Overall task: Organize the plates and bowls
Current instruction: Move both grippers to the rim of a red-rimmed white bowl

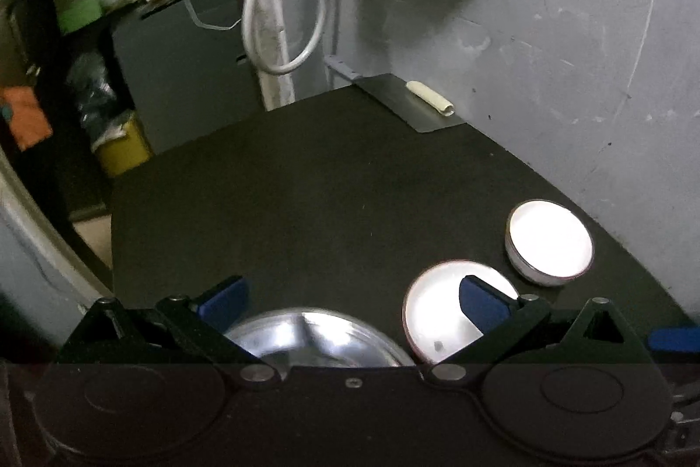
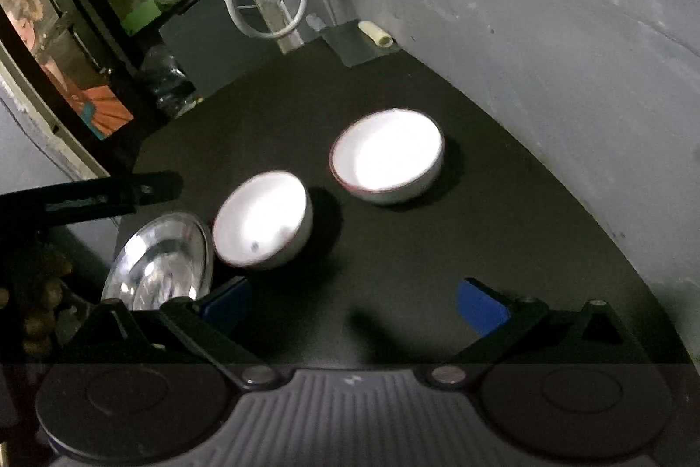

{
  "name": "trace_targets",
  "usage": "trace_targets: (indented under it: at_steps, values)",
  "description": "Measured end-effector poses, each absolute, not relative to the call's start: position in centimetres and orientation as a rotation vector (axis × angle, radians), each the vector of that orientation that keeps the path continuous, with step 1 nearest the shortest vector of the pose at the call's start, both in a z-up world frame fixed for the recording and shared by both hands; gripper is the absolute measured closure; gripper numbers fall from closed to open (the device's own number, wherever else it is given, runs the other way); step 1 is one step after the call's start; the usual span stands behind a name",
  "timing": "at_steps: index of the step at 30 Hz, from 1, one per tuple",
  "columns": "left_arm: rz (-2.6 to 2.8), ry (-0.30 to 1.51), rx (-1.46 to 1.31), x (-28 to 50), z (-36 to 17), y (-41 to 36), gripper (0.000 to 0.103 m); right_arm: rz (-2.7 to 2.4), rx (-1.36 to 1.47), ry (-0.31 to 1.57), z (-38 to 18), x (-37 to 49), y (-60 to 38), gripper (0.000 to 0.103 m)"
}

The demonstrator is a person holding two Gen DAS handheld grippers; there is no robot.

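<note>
on the dark table (image 2: 393, 257), both hand-held grippers gape; only the right view shows the bowls' (image 2: 262, 219) sides.

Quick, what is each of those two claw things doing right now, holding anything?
Left gripper: jaws open, holding nothing, over the steel plate.
Right gripper: jaws open, holding nothing, above the dark table.
</note>
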State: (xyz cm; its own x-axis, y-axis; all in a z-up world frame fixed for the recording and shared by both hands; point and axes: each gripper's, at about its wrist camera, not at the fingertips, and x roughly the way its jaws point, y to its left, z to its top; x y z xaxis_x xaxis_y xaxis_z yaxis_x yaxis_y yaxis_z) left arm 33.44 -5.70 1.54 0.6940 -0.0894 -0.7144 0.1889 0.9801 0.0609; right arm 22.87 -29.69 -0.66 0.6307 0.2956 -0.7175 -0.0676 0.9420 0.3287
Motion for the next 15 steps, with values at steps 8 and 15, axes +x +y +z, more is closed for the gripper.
trace_targets:
  at_steps: [8, 15]
  values:
    - [-0.259, 0.815, 0.264, 37.3, -0.6, -6.8, 0.001, 0.218, 0.291, 0.878, -1.7, 25.2, -28.6, 0.004]
    - [-0.377, 0.827, 0.397, 38.6, -3.1, -7.6, 0.003, 0.227, 0.299, 0.886, -2.5, 26.7, -28.0, 0.012]
